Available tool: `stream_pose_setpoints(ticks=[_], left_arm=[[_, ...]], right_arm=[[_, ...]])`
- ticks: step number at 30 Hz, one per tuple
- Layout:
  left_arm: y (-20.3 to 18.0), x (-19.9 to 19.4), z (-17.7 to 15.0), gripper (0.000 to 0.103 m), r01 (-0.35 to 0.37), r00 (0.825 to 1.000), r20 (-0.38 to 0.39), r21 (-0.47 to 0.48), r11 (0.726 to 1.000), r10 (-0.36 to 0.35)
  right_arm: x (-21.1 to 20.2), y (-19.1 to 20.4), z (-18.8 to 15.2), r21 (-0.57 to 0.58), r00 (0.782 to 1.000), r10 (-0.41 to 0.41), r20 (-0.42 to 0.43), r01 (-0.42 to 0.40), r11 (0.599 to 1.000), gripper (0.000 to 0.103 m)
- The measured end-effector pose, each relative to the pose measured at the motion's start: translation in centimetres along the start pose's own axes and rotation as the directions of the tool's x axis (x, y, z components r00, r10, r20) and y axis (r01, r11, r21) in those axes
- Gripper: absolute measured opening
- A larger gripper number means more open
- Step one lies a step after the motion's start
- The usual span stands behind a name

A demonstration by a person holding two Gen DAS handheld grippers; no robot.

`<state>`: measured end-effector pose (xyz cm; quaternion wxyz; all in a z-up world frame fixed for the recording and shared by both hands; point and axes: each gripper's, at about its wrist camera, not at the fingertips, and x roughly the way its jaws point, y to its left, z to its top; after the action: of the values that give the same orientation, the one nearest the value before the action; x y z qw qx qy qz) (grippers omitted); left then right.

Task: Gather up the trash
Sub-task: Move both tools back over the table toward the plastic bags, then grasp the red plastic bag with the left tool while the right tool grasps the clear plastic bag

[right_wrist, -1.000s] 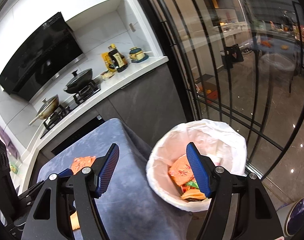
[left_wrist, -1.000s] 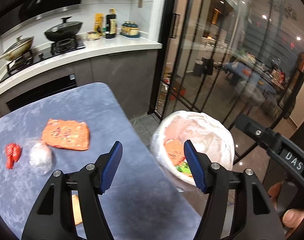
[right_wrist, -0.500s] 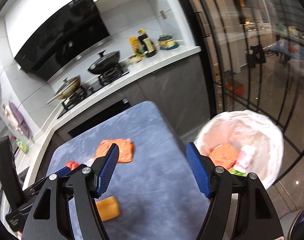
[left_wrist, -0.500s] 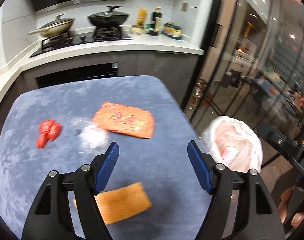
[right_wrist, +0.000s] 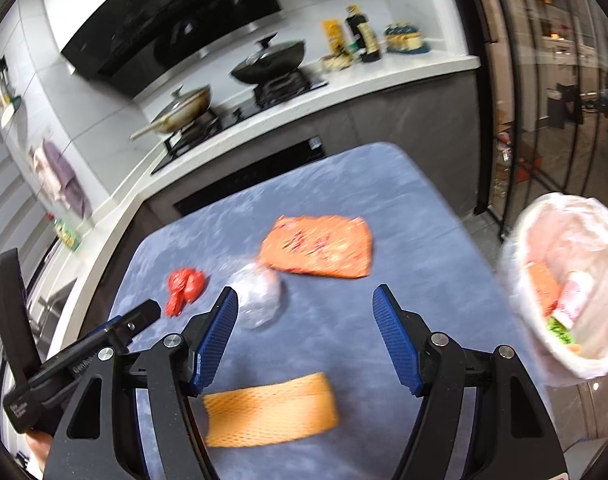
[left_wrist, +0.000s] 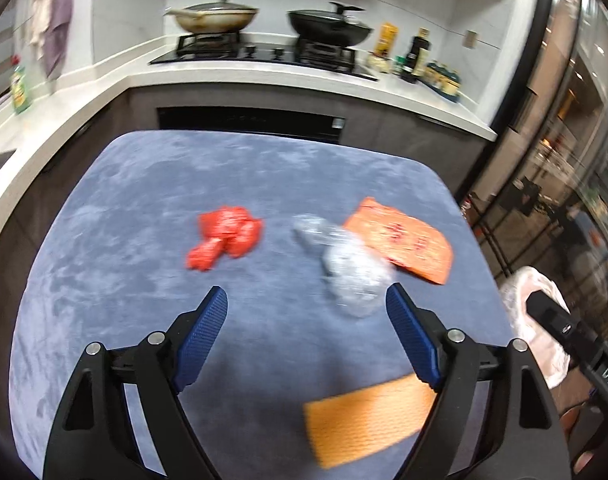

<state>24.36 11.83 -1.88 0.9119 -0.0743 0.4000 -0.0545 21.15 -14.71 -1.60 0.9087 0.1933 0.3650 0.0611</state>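
On the blue-grey table (left_wrist: 144, 208) (right_wrist: 403, 208) lie a crumpled red wrapper (left_wrist: 224, 236) (right_wrist: 184, 288), a clear plastic wad (left_wrist: 351, 272) (right_wrist: 260, 292), an orange snack bag (left_wrist: 403, 244) (right_wrist: 319, 246) and an orange foam net sleeve (left_wrist: 367, 416) (right_wrist: 270, 408). My left gripper (left_wrist: 305, 336) is open and empty above the table, short of the wad. My right gripper (right_wrist: 305, 340) is open and empty above the sleeve. A white-lined trash bin (right_wrist: 563, 292) (left_wrist: 531, 320) holding wrappers stands off the table's right edge.
A kitchen counter (left_wrist: 264, 72) with a stove, two pans and bottles runs behind the table. Glass doors (right_wrist: 543, 80) stand to the right. The left gripper's body (right_wrist: 64, 364) shows at the lower left of the right wrist view.
Both grippers have swung left, away from over the trash bin and back over the table. The trash on the table now sits in front of both. Both stayed open.
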Motion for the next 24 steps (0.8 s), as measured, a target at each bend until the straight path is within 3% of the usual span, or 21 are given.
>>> stream_pose_setpoints(ticks=[5, 8, 12, 24], left_arm=[[3.5, 1.4, 0.5, 0.078, -0.042, 0.999, -0.012, -0.037, 0.998, 0.042], [5.2, 2.6, 0.8, 0.078, -0.054, 0.998, -0.025, -0.059, 0.997, 0.053], [6.4, 4.3, 1.2, 0.079, -0.073, 0.997, -0.043, -0.06, 0.995, 0.071], [7.1, 9.9, 3.0, 0.084, -0.076, 0.995, -0.073, -0.056, 0.996, 0.072]], right_arm=[[3.8, 2.7, -0.6, -0.036, 0.998, 0.021, -0.053, -0.023, 0.999, 0.068], [6.0, 3.9, -0.8, -0.044, 0.997, 0.016, -0.071, -0.019, 0.999, 0.075], [9.1, 4.6, -0.9, -0.045, 0.994, 0.012, -0.113, -0.017, 0.999, 0.076], [14.8, 5.7, -0.8, -0.038, 0.985, 0.019, -0.174, -0.026, 0.999, 0.076]])
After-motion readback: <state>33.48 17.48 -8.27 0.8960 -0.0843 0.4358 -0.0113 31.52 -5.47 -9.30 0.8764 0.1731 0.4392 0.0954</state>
